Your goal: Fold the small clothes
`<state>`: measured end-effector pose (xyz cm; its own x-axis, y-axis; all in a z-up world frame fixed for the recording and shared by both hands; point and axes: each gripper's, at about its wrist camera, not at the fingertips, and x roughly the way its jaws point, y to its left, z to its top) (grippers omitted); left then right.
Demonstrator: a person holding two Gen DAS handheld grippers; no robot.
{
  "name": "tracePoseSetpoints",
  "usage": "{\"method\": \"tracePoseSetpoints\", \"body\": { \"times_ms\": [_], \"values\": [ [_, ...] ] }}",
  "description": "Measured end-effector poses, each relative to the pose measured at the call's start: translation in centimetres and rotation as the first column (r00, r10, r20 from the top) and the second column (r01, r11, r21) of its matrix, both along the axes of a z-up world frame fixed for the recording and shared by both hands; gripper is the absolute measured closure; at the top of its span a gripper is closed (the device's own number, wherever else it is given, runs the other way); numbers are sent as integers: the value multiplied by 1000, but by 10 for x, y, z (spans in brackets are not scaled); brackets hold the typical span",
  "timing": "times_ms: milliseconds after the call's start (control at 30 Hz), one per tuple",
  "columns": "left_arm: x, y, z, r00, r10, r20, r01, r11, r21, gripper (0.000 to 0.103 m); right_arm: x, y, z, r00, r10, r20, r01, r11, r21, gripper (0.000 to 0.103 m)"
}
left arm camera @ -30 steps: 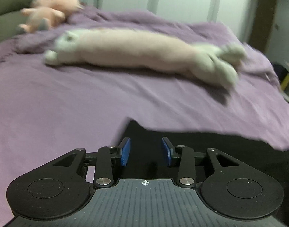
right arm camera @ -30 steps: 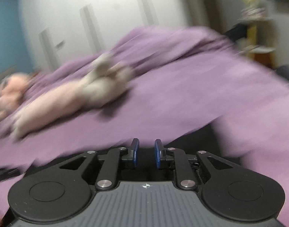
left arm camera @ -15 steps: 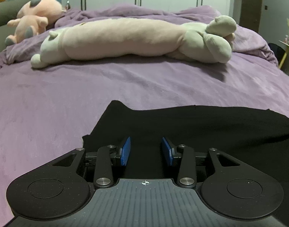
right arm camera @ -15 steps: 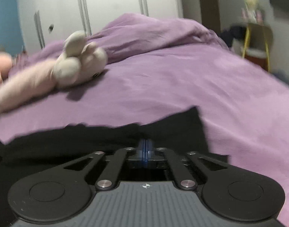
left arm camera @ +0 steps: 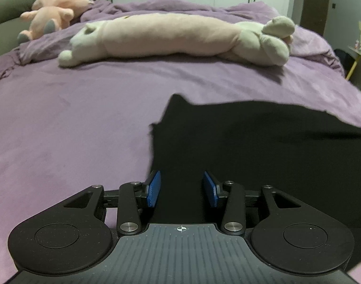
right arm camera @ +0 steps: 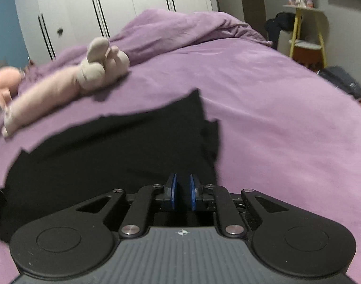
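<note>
Bed with purple cover, seen from both wrist cameras. A black garment lies spread flat on the near part of the bed, its far edge well short of the long pale plush toy lying across the bed. A pink plush toy sits beyond, near the bed's far left corner. Left claw: jaws spread, having just opened further, with black cloth lying between the blue pads but not pressed. Right claw: jaws narrowly apart over the garment's right edge, having just opened slightly; no cloth visibly pinched.
</note>
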<state>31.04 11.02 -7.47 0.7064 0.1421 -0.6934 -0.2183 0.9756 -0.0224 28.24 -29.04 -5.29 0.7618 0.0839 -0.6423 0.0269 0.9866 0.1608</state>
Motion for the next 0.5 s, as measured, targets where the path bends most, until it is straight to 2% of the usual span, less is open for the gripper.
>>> {"method": "tracePoseSetpoints", "body": {
  "times_ms": [33, 67, 100, 200, 300, 333, 400, 467, 500],
  "values": [
    [-6, 3, 1, 1000, 13, -17, -12, 1000, 16, 49, -8, -1, 2, 999, -43, -22, 41, 995, -94, 90],
    [-13, 8, 2, 999, 28, -30, -28, 999, 22, 49, -11, -3, 4, 995, -88, -47, 79, 982, -174, 73],
    [-20, 13, 3, 998, 40, -42, -39, 999, 18, 48, -16, -8, 8, 991, -116, -62, 102, 975, -196, 72],
    [-39, 30, 10, 995, 62, -82, -65, 998, -26, 48, -29, -20, 27, 985, -166, -50, 154, 971, -181, 72],
    [-60, 44, 19, 995, 59, -87, -70, 989, -132, 48, -40, -16, 53, 987, -146, 62, 154, 973, -169, 72],
    [-65, 47, 21, 994, 52, -100, -69, 982, -176, 48, -43, -12, 61, 988, -114, 107, 126, 986, -113, 70],
    [-73, 50, 20, 991, 29, -127, -62, 963, -263, 48, -44, -9, 68, 987, -39, 155, 31, 998, 58, 58],
    [-81, 50, 19, 991, 0, -133, -45, 941, -335, 48, -43, 0, 65, 986, 43, 161, -86, 960, 265, 48],
    [-83, 50, 18, 991, -17, -135, -34, 929, -368, 48, -40, 10, 61, 986, 87, 140, -128, 940, 317, 48]
  ]
}}
